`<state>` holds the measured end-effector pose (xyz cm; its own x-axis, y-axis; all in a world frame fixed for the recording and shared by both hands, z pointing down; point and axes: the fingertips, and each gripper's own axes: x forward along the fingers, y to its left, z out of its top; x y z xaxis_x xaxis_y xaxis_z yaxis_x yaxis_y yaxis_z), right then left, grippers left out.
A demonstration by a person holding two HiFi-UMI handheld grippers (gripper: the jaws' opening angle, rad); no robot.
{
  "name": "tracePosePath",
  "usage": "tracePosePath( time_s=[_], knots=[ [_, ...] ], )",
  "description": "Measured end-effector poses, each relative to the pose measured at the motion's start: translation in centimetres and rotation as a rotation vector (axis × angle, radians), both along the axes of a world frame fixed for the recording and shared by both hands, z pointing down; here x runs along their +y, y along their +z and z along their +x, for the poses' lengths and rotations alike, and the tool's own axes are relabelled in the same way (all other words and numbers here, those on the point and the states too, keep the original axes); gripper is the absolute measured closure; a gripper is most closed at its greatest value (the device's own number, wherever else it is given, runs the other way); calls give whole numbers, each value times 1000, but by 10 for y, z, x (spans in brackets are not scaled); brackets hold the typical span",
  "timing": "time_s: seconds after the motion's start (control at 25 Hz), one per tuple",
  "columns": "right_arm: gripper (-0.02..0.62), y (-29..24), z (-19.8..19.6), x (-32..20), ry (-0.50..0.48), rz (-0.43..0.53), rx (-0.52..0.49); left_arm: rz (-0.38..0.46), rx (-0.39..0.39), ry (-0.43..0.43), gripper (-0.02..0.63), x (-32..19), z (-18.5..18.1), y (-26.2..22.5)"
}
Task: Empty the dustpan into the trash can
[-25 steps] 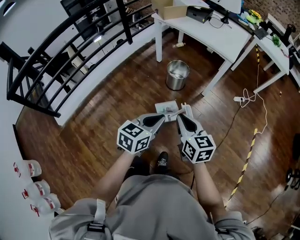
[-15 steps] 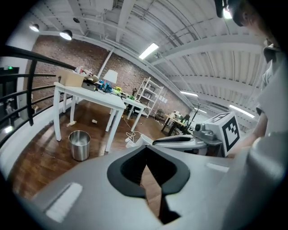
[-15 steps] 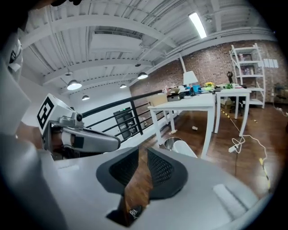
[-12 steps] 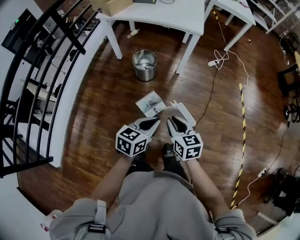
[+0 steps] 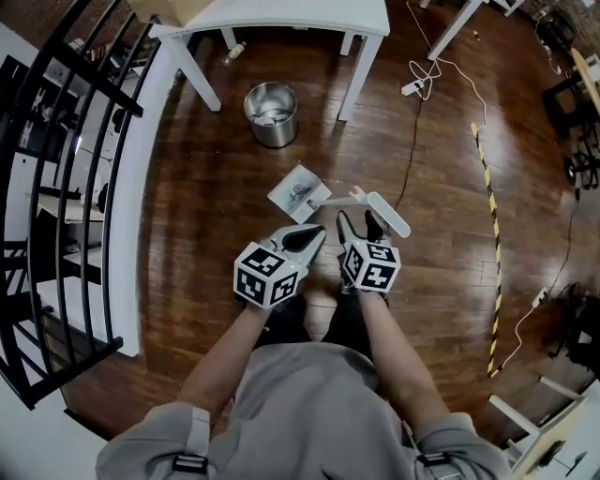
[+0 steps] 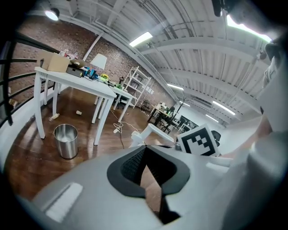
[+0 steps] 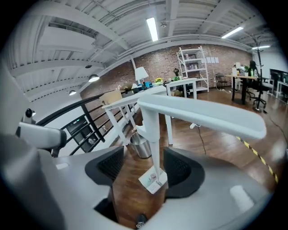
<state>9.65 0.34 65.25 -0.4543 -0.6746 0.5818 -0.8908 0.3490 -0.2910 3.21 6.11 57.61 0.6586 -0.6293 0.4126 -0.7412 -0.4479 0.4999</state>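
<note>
The dustpan (image 5: 298, 192) is white plastic, with a long thin pole (image 7: 154, 148) and a cross bar (image 5: 389, 214) on its top. Its flat pan hangs low at 12 o'clock from the two grippers, and I cannot tell if it touches the wood floor (image 5: 216, 244). I judge it light and stiff but long, so it swings easily, and the smooth pole can slide in a hold. The right gripper (image 7: 144, 152) has its jaws spread; the pole passes between them, close to the right pad, and the bar seems to rest across it. A firm hold just under the bar looks best. The left gripper (image 6: 144, 147) is pressed together on nothing. The trash can (image 5: 270, 114) stands at 11 o'clock from the pan, well apart, beside a leg of the white worktop (image 5: 300, 14).
</note>
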Motion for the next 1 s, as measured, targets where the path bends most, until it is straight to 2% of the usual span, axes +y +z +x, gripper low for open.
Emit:
tracePosePath(
  time_s=[0.16,0.4,0.44,0.48,0.52,0.68,1.0],
  knots=[
    [327,2,2,-29,81,34,-3,-1,3,9,601,1,-6,-4],
    [323,0,-3,-62,131,60,13,-11,-2,-3,600,7,-22,-7],
    [326,2,-3,-66,135,56,22,-10,-3,-5,601,7,-25,-7],
    [376,3,-4,-69,136,53,31,-10,-4,-6,601,7,-27,-7],
    [398,4,-4,-70,134,51,37,-11,-6,-8,601,8,-30,-6],
    [402,-1,-3,-73,137,65,32,-14,-17,-27,600,11,-46,-7],
    [403,-65,-6,-90,112,200,51,21,-17,-67,601,2,-75,-20]
  ],
)
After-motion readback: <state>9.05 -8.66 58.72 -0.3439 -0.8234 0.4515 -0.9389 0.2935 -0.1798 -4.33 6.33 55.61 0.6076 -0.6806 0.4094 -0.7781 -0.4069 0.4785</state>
